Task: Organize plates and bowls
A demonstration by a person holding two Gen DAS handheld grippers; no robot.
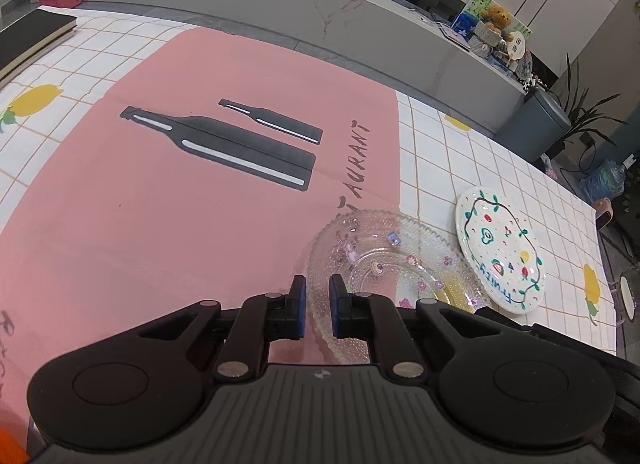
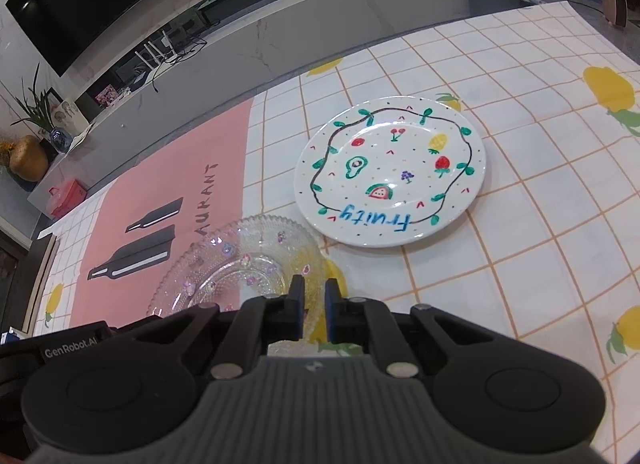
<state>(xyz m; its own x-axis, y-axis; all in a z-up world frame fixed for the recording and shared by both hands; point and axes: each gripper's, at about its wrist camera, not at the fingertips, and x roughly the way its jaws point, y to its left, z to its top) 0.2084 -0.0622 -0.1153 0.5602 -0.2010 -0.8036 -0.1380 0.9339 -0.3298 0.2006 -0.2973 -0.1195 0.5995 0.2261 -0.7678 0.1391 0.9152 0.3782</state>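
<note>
My white plate [image 2: 390, 170] has little painted fruits, green leaves, a wavy black line and blue letters; the glass plate [image 2: 240, 264] is clear and bumpy with tiny pastel flowers; the pink mat [image 1: 200, 168] shows two black bottles; the tablecloth [image 2: 540, 224] is white with orange squares and yellow lemons.

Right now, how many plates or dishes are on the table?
2. A clear glass dish sits nearest the tongs, half on the pink mat. A white fruit-painted plate lies beside it on the checked cloth. Others may lie outside the views.
</note>
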